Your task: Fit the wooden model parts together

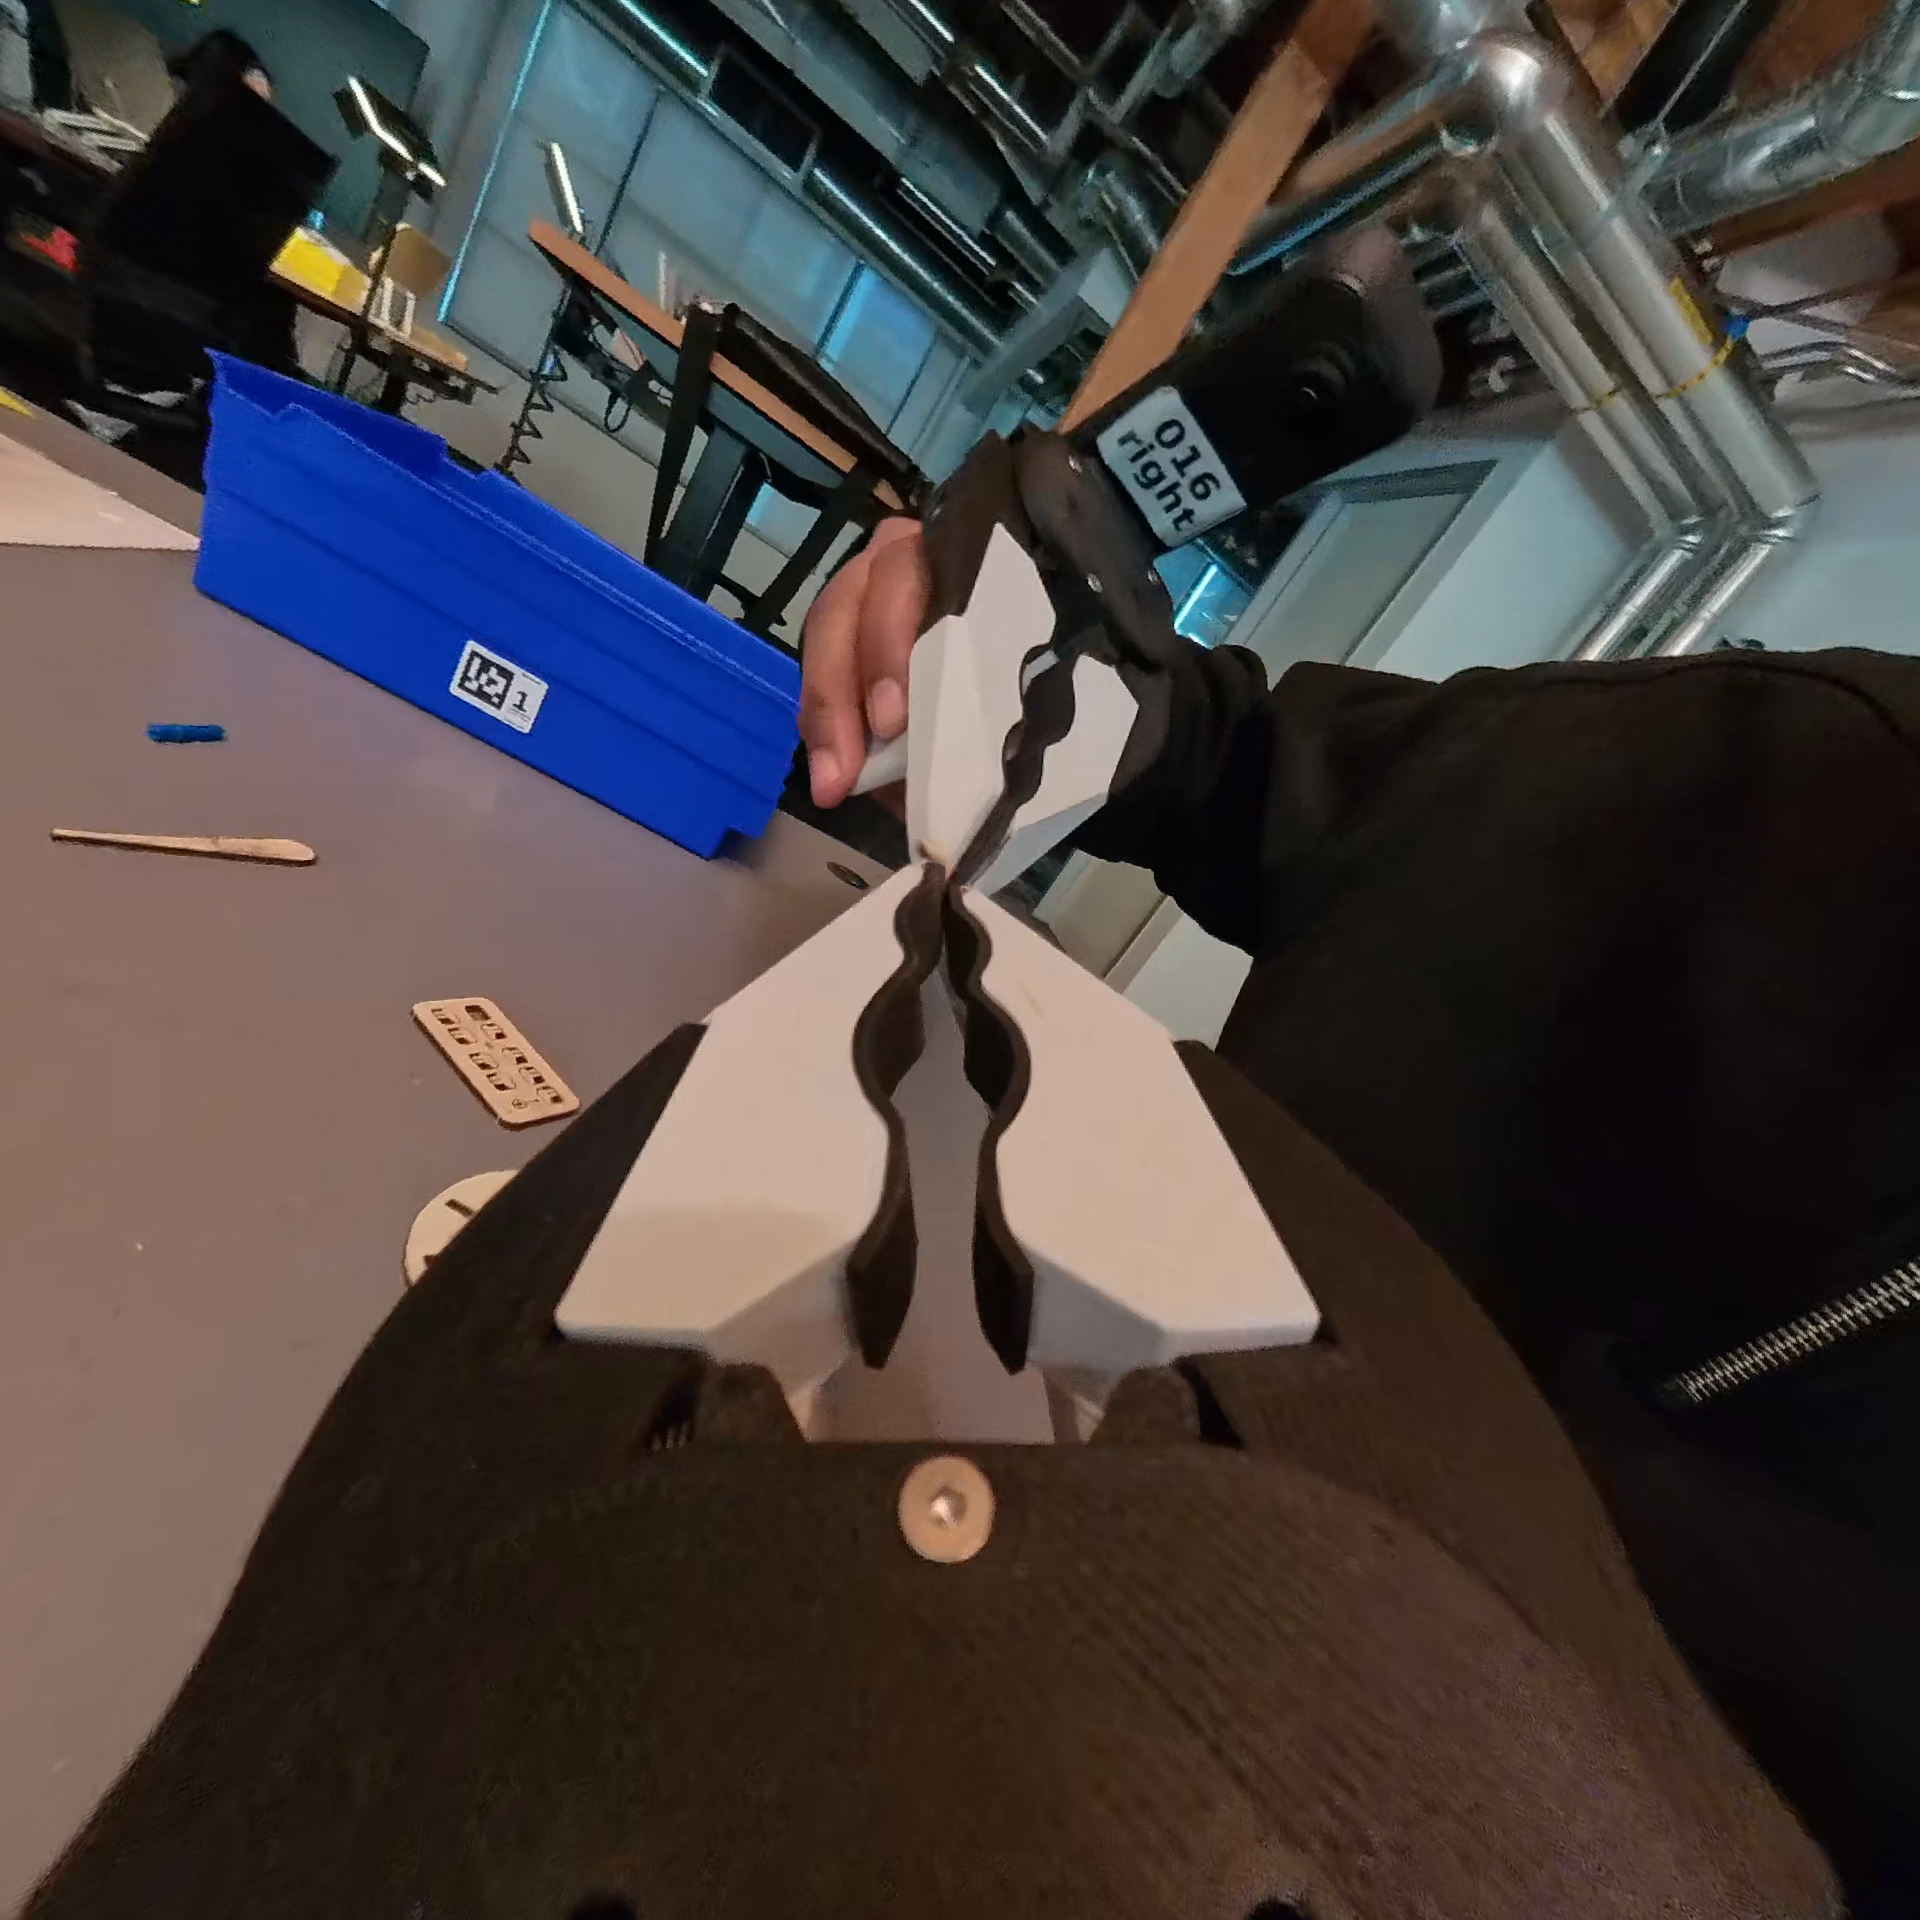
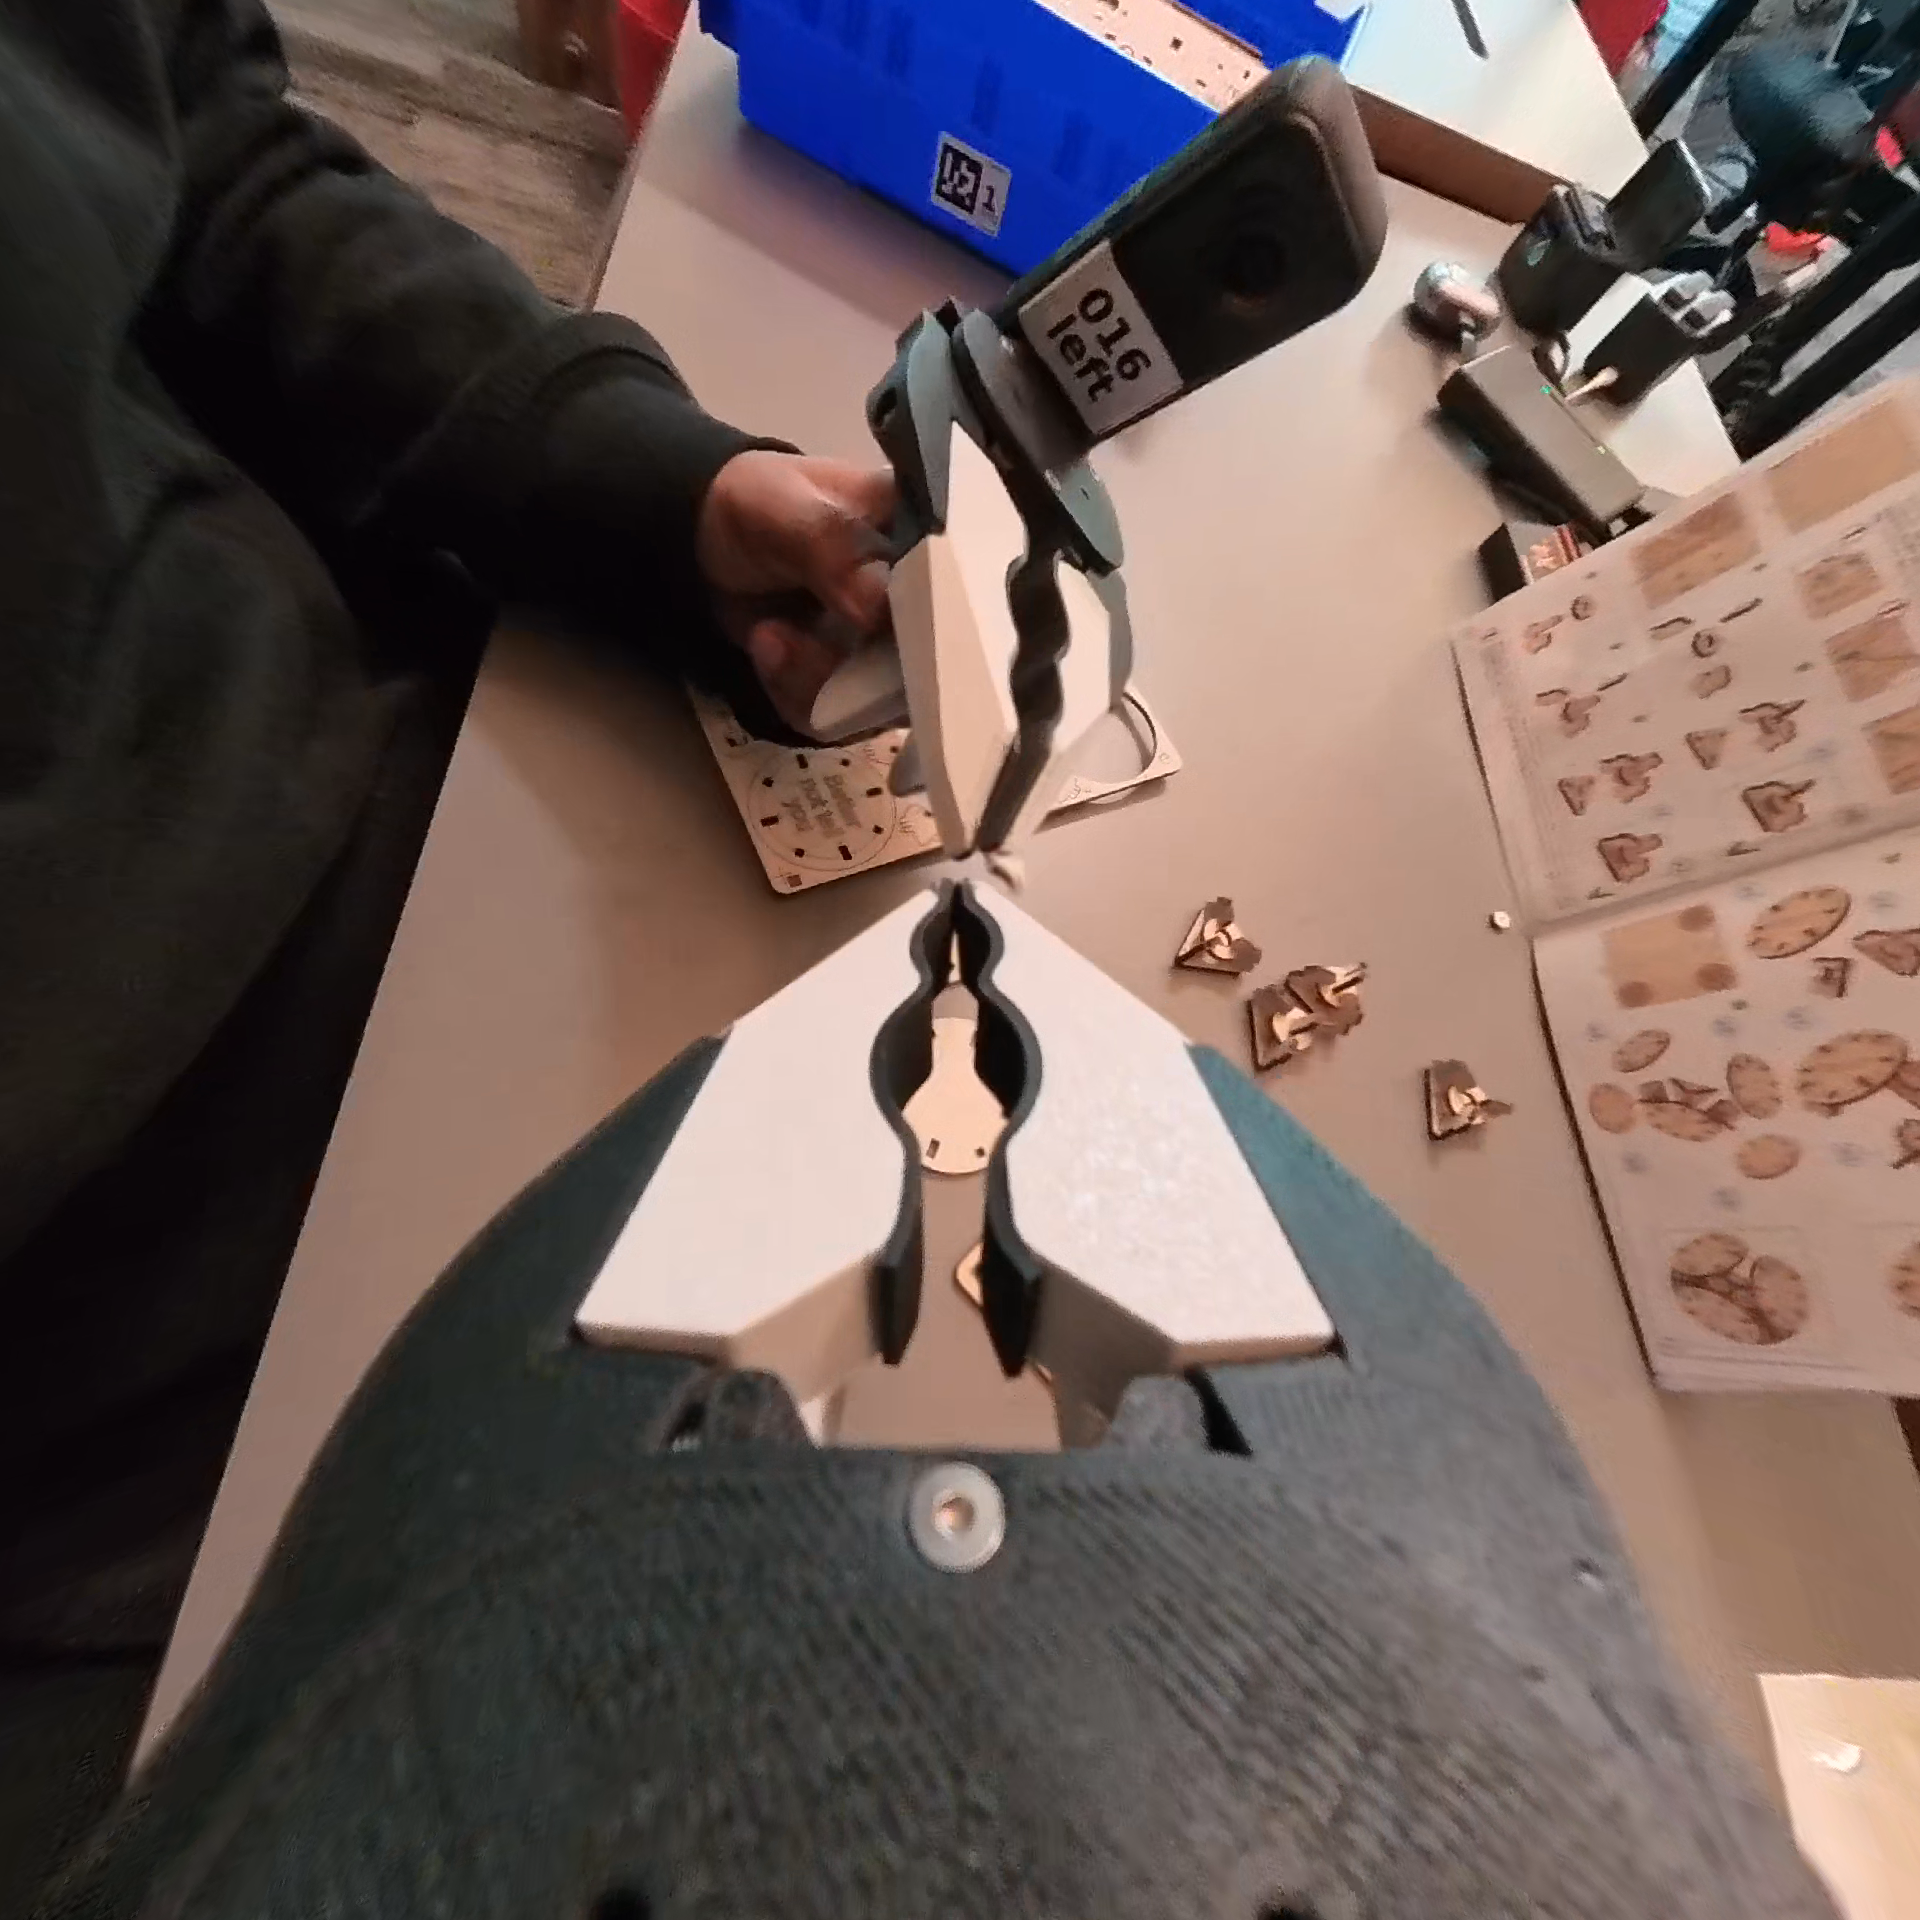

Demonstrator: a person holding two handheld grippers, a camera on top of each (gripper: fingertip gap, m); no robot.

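My two grippers meet tip to tip above the grey table [image 1: 260, 987]. In the left wrist view my left gripper [image 1: 940, 883] is shut, and the right gripper [image 1: 961, 847] comes down from above with a small pale wooden piece [image 1: 928, 854] at its shut tips. In the right wrist view my right gripper [image 2: 954, 896] is shut with a thin pale sliver between its pads. The left gripper [image 2: 982, 840] is shut, with a small wooden piece [image 2: 1006, 864] at its tips. The pieces nearly touch. Blur hides whether they are joined.
A blue bin [image 1: 468, 582] stands behind, also in the right wrist view [image 2: 862, 94]. A wooden stick [image 1: 187, 847], a punched sheet [image 1: 494, 1060] and a disc [image 1: 447, 1216] lie left. A cut-out sheet [image 2: 821, 821], small assembled parts [image 2: 1304, 1013] and an open instruction booklet [image 2: 1714, 831] lie below. The tips of both grippers are at nearly the same place. The disc [image 1: 447, 1216] is about 15 cm from both grippers' fingertips.
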